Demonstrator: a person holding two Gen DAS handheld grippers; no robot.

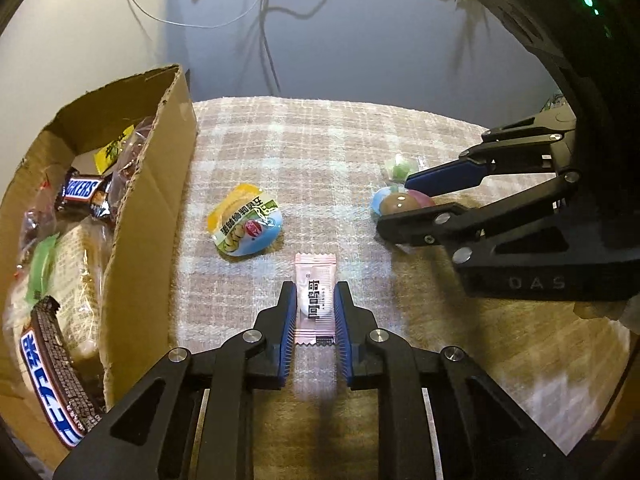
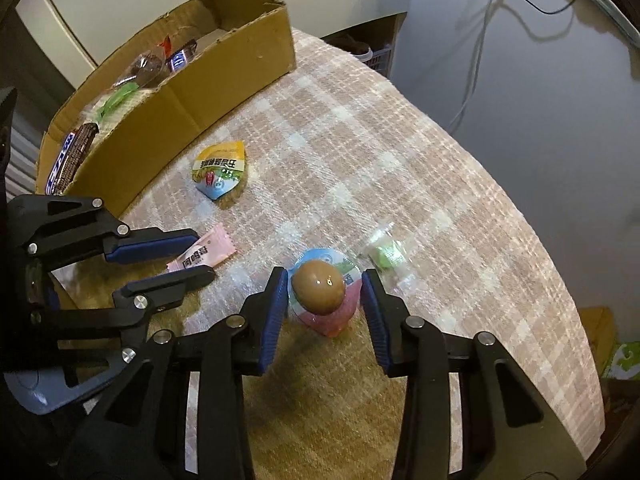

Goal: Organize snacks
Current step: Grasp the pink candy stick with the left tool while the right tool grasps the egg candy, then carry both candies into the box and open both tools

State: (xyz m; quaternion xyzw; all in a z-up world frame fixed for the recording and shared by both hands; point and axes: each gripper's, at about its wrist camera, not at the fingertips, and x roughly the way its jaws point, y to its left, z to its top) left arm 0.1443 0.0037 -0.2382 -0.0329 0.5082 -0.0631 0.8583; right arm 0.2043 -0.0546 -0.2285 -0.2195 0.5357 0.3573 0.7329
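My left gripper (image 1: 315,294) is open, its jaws on either side of a pink sachet (image 1: 315,300) lying on the checked cloth; the sachet (image 2: 202,258) and this gripper (image 2: 206,254) also show in the right wrist view. My right gripper (image 2: 325,280) is open around a packed brown egg (image 2: 318,286) on the cloth, with gaps on both sides; it shows in the left wrist view (image 1: 396,204) around the egg (image 1: 394,202). A yellow-and-blue egg pack (image 1: 246,220) lies beside the cardboard box (image 1: 160,184), which holds several snacks.
A small clear-wrapped green sweet (image 2: 386,256) lies just right of the egg. The cloth-covered table's edge (image 2: 560,300) curves down the right. Cables (image 1: 264,20) hang on the wall behind. The box (image 2: 224,80) stands at the table's far left.
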